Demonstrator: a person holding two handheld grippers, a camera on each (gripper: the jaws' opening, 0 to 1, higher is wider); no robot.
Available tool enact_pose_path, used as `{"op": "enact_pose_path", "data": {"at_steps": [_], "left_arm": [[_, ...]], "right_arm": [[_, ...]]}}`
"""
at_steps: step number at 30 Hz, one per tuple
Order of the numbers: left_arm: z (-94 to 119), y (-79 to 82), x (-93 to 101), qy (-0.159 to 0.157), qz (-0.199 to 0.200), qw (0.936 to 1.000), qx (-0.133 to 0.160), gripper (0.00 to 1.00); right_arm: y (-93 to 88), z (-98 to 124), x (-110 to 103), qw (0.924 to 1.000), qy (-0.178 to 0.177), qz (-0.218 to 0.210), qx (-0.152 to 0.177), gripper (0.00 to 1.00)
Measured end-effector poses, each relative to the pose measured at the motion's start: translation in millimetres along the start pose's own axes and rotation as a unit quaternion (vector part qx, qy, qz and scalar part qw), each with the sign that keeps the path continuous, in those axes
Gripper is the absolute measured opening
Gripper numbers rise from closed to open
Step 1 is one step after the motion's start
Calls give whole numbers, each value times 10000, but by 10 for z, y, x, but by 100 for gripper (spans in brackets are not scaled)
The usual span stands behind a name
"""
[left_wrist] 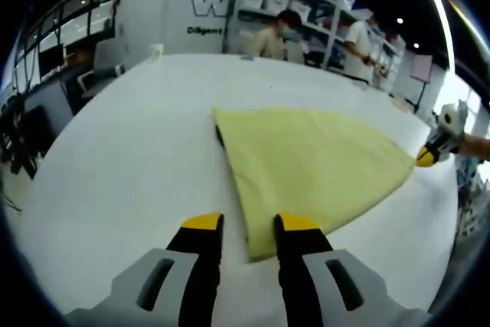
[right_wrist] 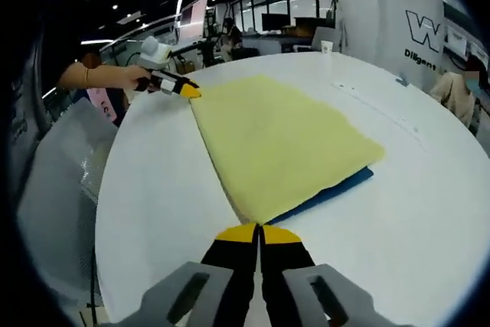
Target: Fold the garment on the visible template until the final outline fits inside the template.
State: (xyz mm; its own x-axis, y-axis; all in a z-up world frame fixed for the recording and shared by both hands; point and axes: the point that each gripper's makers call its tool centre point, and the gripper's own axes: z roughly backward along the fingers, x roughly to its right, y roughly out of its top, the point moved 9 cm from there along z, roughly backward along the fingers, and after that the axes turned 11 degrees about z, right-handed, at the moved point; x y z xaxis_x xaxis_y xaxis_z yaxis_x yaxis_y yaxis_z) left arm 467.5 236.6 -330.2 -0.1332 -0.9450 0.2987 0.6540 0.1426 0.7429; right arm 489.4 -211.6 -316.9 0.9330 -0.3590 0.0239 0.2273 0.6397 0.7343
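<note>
Here the folded yellow garment (left_wrist: 306, 170) lies flat on the white bench (left_wrist: 122, 166), its long axis running between the two tongs, over a blue template (right_wrist: 329, 191). Left tongs (left_wrist: 250, 226) stand open around its near corner. Right tongs (right_wrist: 260, 232) are closed at its near corner, though whether they pinch cloth I cannot tell. Shelves (left_wrist: 306, 13) and people stand beyond.

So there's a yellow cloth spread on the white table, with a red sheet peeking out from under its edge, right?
Not quite: the sheet peeking out from under the yellow cloth is blue, not red. The right gripper view shows it along the cloth's edge. The rest is right: the cloth lies spread on the white table.
</note>
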Motion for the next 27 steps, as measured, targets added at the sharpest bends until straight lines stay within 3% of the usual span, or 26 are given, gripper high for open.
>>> {"op": "enact_pose_path", "data": {"at_steps": [2, 4, 7, 9, 11, 14, 16, 17, 20, 24, 27], "left_arm": [[1, 2, 1, -1, -15, 10000, -4, 25], [-1, 2, 0, -4, -32, 10000, -8, 25], [-2, 4, -1, -12, -38, 10000, -30, 25], [-4, 5, 2, -15, -60, 10000, -48, 25], [-5, 8, -9, -14, -76, 10000, -64, 25], [8, 1, -19, -83, -61, 9999, -119, 25], [25, -13, -13, -128, -41, 9998, -138, 24], [34, -20, -6, -147, -40, 9998, -153, 23], [54, -33, 13, -197, -10, 9996, -199, 19], [84, -65, 25, -304, 57, 9992, -253, 14], [89, -76, 6, -346, 136, 9989, -268, 11]], "right_arm": [[-31, -1, -12, 10000, 35, 9, -38, 0], [-100, 1, -57, 9994, 60, 173, -297, 0], [-168, 0, -84, 9995, 23, 28, -316, 0], [-144, 8, -98, 9998, -179, -10, -130, 0], [-126, 8, -113, 9992, -173, -362, -24, 0], [-52, 5, -93, 9982, -103, -552, 226, 1], [15, -25, -73, 9961, -165, -735, 452, 16], [39, -26, -71, 9957, -181, -747, 516, 19], [90, -57, -54, 9945, -172, -846, 595, 13], [67, -133, 14, 9943, -273, -923, 463, 16], [96, -142, -6, 9916, -261, -1143, 547, 5]]}}
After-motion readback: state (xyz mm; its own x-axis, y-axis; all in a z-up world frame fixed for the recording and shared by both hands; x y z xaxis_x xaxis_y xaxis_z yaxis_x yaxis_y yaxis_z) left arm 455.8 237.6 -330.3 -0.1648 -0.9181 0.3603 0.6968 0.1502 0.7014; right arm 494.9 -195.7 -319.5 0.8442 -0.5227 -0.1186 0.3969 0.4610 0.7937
